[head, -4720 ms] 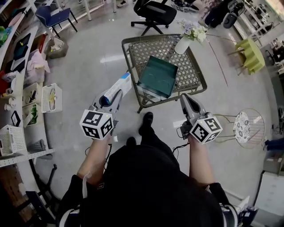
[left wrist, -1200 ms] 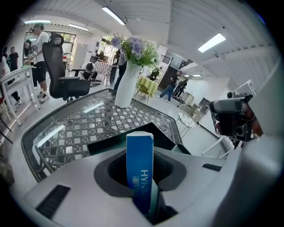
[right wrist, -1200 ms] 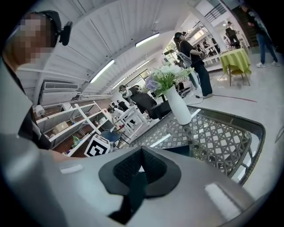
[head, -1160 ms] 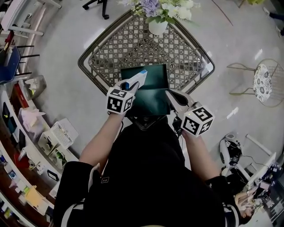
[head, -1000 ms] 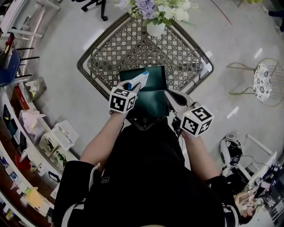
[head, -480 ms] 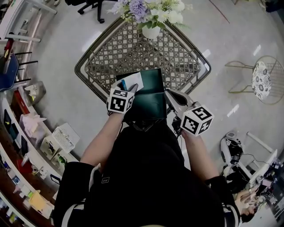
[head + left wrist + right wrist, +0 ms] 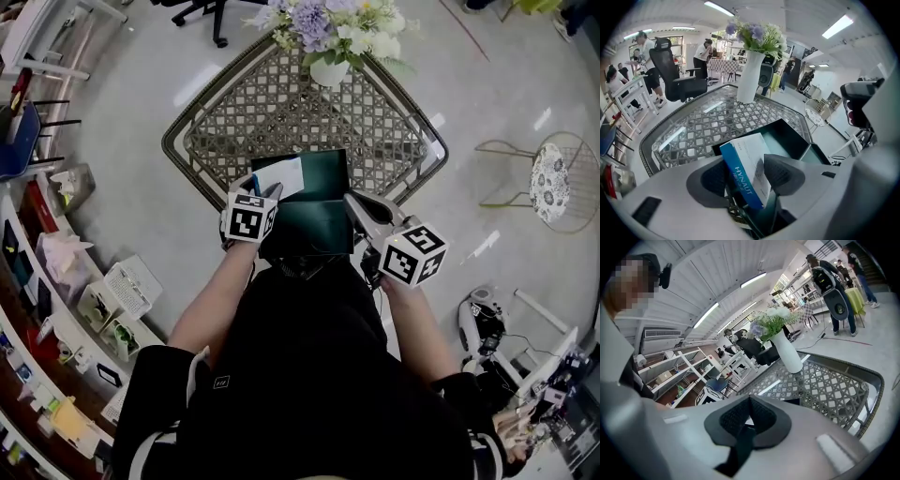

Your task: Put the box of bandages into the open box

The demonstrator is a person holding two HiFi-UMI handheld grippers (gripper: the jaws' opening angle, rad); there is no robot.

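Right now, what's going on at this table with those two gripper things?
A person holds a gripper in each hand at a wicker table. The left gripper has the box of bandages between its jaws, over the dark green open box. Those jaws have just been opening and are not clamping it, so it looks like it is being let go into the open box. The right gripper hangs beside it, jaws together, empty.

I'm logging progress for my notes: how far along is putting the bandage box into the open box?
Almost finished. Done: the box of bandages is inside the open box, in its far half. In hand: the left tool has just been opening its jaws, with the box of bandages tilted between them. Left: draw that tool clear. The right tool is shut and empty.
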